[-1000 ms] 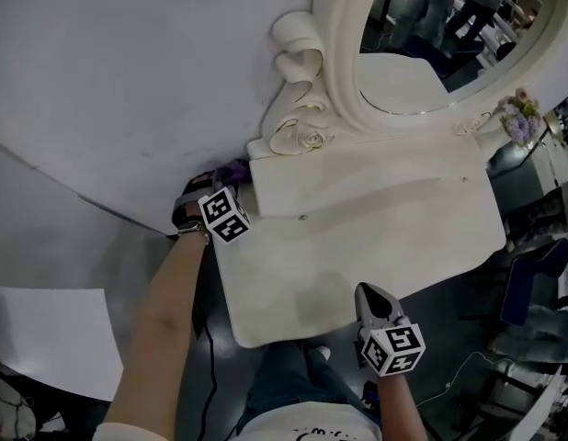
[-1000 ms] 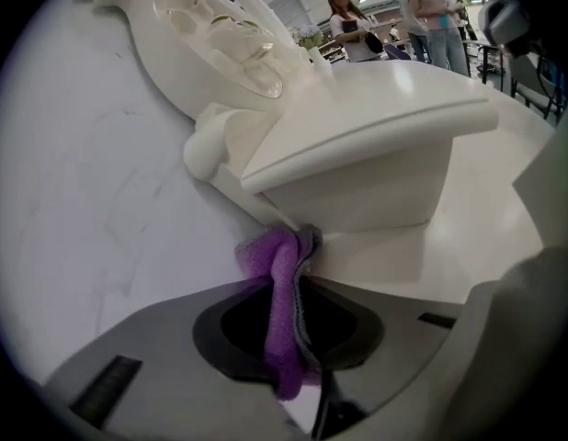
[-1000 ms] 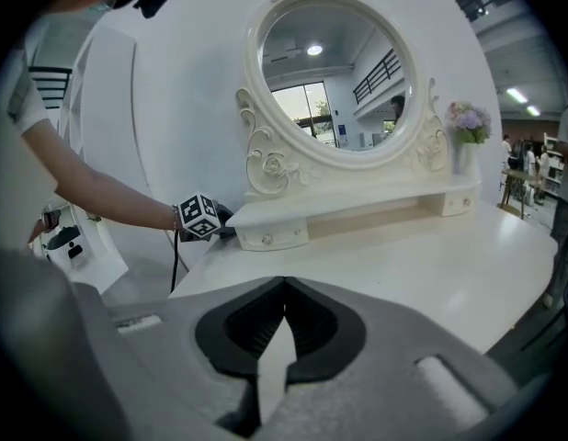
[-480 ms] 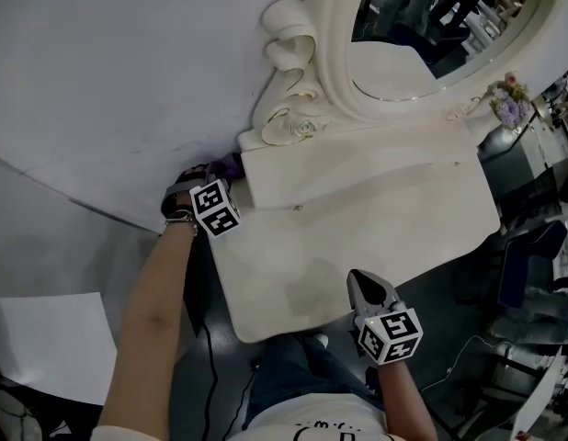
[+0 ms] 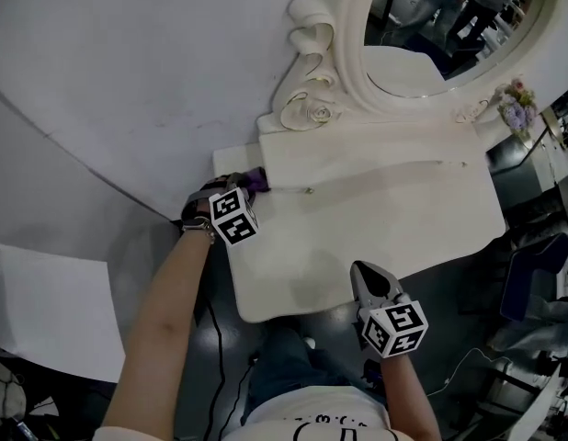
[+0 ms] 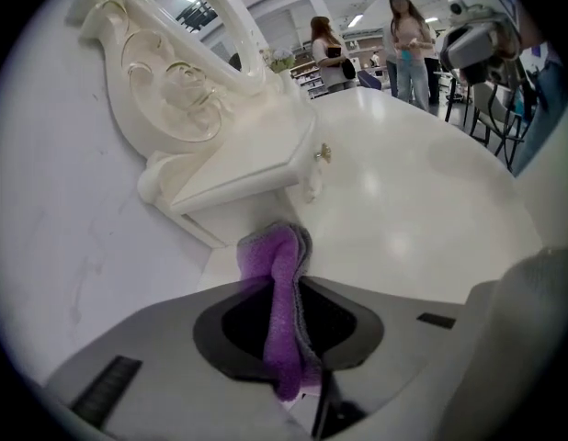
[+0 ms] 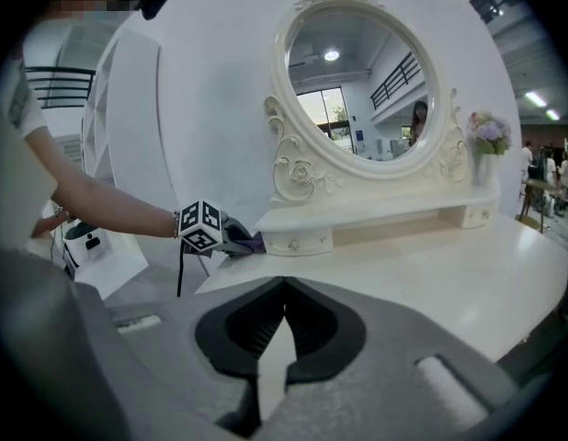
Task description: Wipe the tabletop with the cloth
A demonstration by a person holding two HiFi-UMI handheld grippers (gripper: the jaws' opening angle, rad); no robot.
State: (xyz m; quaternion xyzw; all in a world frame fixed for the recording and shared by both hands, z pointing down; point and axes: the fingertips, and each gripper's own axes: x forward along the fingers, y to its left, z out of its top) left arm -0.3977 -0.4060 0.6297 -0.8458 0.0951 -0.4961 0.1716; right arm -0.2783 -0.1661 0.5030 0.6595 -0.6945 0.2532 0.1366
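White tabletop (image 5: 385, 220), oval mirror (image 5: 440, 26) at 12 o'clock, left gripper (image 5: 250, 185) pinching purple cloth (image 5: 257, 179) at 10 o'clock corner, right gripper (image 5: 364, 272) at 6 o'clock, jaws pressed together

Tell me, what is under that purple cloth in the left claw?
The white tabletop, beside the little drawer shelf. The left claw is shut on the cloth. Whether the cloth touches the table is hidden beneath the cloth itself.

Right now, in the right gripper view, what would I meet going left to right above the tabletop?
Person's forearm, left hand-held gripper, purple cloth pinched in its jaws, oval mirror, flowers.
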